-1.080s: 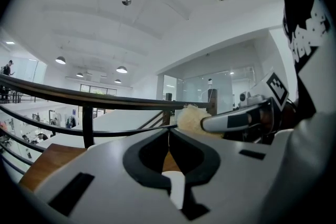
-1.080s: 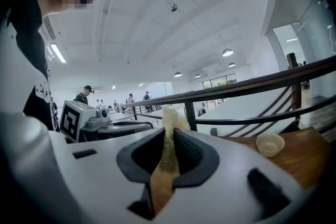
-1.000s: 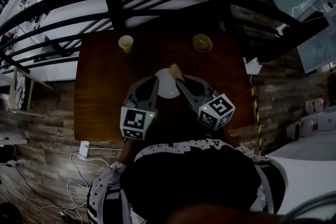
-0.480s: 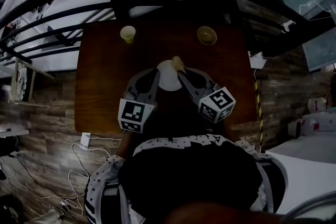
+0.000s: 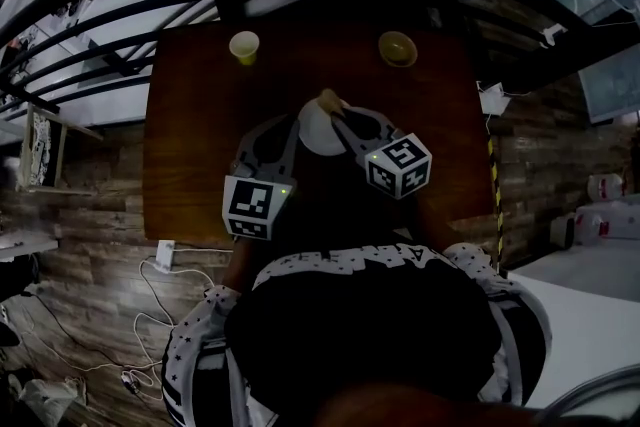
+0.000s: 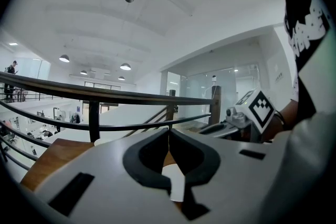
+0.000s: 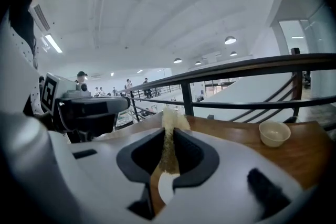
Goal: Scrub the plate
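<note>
**Pad on plate, scrubbing under way**

The left gripper (image 6: 169,132) is closed narrow on the rim of the white plate (image 5: 316,133) and holds it above the middle of the desk (image 5: 190,145), between the two grippers. The right gripper (image 7: 169,138) is clamped on a tan, fibrous scrub pad (image 7: 172,119), whose free end sticks out past the jaws. In the head view that end lies against the plate's far edge.

The task looks to be in its working phase: both tools are gripped and the pad is at the plate. How much of the face has been covered cannot be judged (no suds or dirt can be made out). What is probably left is working the pad across the surface, then setting the plate down.

A yellow cup (image 5: 243,46) and a small bowl (image 5: 397,48) stand well apart at the desk's far edge.
</note>
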### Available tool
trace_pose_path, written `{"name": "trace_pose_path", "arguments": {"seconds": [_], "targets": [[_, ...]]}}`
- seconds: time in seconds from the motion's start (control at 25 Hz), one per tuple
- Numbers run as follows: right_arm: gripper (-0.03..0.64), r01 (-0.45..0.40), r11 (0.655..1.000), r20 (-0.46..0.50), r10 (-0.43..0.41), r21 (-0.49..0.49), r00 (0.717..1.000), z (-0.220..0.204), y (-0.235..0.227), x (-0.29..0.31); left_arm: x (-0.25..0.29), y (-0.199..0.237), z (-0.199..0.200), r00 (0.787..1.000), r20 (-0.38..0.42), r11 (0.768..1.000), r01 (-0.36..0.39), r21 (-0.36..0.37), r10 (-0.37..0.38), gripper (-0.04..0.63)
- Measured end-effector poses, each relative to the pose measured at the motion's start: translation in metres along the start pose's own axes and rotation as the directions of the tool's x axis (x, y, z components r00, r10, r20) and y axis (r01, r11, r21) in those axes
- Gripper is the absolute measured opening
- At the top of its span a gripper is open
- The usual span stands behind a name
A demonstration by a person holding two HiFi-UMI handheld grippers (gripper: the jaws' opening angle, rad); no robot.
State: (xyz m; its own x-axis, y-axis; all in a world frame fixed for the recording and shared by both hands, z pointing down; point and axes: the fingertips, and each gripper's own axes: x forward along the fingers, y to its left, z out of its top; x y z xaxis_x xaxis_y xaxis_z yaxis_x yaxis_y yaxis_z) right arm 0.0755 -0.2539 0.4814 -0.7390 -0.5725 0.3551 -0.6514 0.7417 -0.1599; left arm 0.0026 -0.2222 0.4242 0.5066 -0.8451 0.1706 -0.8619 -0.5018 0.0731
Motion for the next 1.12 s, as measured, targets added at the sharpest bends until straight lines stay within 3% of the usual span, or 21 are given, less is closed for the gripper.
{"name": "trace_pose_path", "arguments": {"seconds": [0.4, 0.8, 1.12], "targets": [[0.049, 0.022, 1.000, -0.140, -0.021, 0.006, 0.990, -0.045, -0.017, 0.045, -0.006, 0.013, -0.006, 1.000, -0.010, 1.000, -0.027, -0.010, 0.027, 0.014], [0.049, -0.001, 0.997, -0.231, -0.018, -0.080, 0.973, -0.068, -0.022, 0.087, -0.008, 0.021, -0.011, 0.999, -0.018, 0.999, -0.048, -0.017, 0.048, 0.014], [0.049, -0.002, 0.997, -0.336, -0.026, -0.081, 0.941, -0.091, -0.024, 0.096, -0.010, 0.025, -0.013, 0.998, -0.025, 0.998, -0.058, -0.021, 0.058, 0.014]]}}
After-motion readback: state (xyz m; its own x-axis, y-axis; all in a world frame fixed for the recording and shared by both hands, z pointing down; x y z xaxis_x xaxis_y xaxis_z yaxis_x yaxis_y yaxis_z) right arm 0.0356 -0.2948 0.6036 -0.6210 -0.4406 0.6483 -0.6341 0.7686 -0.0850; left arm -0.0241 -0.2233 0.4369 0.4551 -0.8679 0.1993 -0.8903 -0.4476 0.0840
